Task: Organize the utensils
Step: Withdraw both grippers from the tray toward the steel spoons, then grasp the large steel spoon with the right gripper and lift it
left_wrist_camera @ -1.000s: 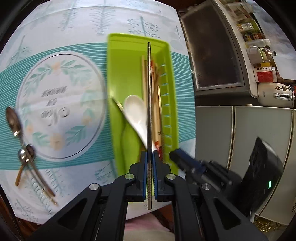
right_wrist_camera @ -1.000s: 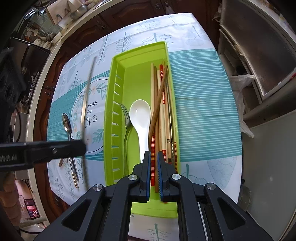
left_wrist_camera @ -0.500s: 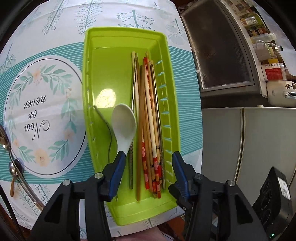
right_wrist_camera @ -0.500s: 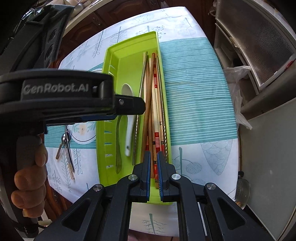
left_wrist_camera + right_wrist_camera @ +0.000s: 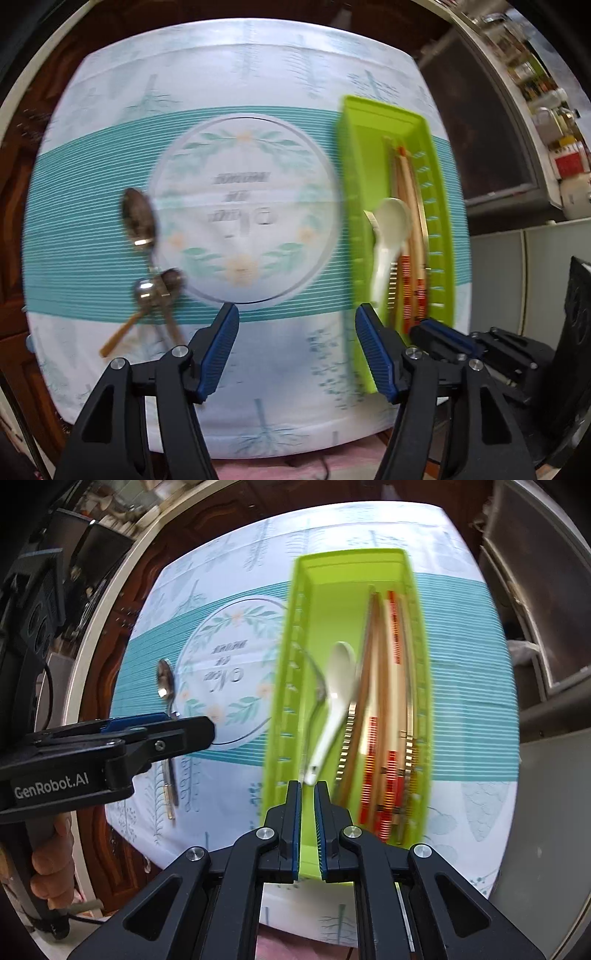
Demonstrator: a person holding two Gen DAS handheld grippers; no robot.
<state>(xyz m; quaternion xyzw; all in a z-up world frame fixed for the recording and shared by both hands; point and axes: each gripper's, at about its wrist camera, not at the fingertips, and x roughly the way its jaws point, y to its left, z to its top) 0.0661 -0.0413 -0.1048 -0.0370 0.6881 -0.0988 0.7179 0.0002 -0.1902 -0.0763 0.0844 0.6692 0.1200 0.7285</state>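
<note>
On the patterned tablecloth (image 5: 258,74), toward its right side, lies a lime-green utensil tray (image 5: 354,155), its long axis running away from the cameras. Inside it a white ceramic soup spoon (image 5: 338,686) rests bowl-up near the middle, with a metal fork (image 5: 318,701) just beside it on the left; the fork is blurred, so its exact lie is hard to judge. Along the tray's right wall sits a bundle of chopsticks (image 5: 388,686), some plain wood, some with red-banded ends, and at least one looks metallic with a ribbed end.

Well apart from the tray, left of the round floral print (image 5: 242,206) on the cloth, three metal spoons (image 5: 147,266) lie together on the cloth, one large one farther off and two smaller ones whose handles cross nearer the table edge.

The left gripper (image 5: 297,345) hangs over the bare cloth between the spoons and the tray; its jaws have just been opening and now stand wide apart with nothing between them. In the right wrist view a hand (image 5: 48,871) grips its handle at the lower left.

The right gripper (image 5: 307,827) hovers above the near end of the tray, blue pads almost together, only a narrow slit showing, and nothing clamped in it.
</note>
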